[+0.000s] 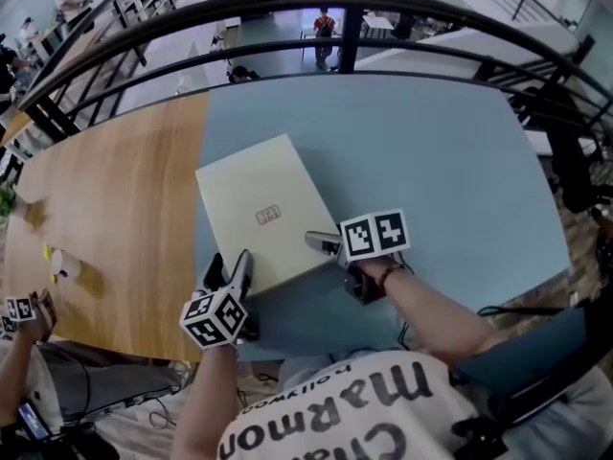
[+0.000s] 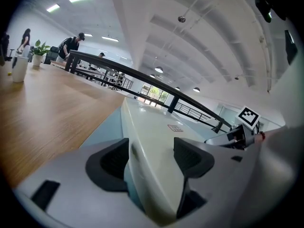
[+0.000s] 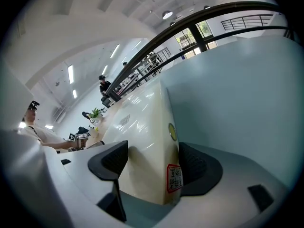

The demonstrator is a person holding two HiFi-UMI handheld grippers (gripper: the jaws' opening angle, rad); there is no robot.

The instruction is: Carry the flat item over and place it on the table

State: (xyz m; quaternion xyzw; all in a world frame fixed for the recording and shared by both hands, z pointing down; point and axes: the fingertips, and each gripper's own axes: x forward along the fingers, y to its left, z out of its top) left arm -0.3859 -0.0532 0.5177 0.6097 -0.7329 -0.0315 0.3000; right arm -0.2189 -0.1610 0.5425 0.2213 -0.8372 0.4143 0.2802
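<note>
A flat cream box point(image 1: 259, 214) lies on the blue table point(image 1: 431, 151), its near edge toward me. My left gripper point(image 1: 230, 268) is at the box's near left corner, and in the left gripper view both pads press on the box point(image 2: 156, 127), so the left gripper point(image 2: 152, 158) is shut on it. At the near right corner sits my right gripper point(image 1: 326, 245). In the right gripper view the box edge point(image 3: 142, 127), with its red sticker, stands between the jaws of the right gripper point(image 3: 152, 163), which are spread wide and not pressing on it.
A wooden tabletop point(image 1: 115, 190) joins the blue one on the left and carries a white cup point(image 1: 65, 264). Another person's marker cube point(image 1: 19, 310) shows at the lower left. A black railing point(image 1: 335, 8) runs along the far edge. Cables point(image 1: 498, 310) hang off the near right edge.
</note>
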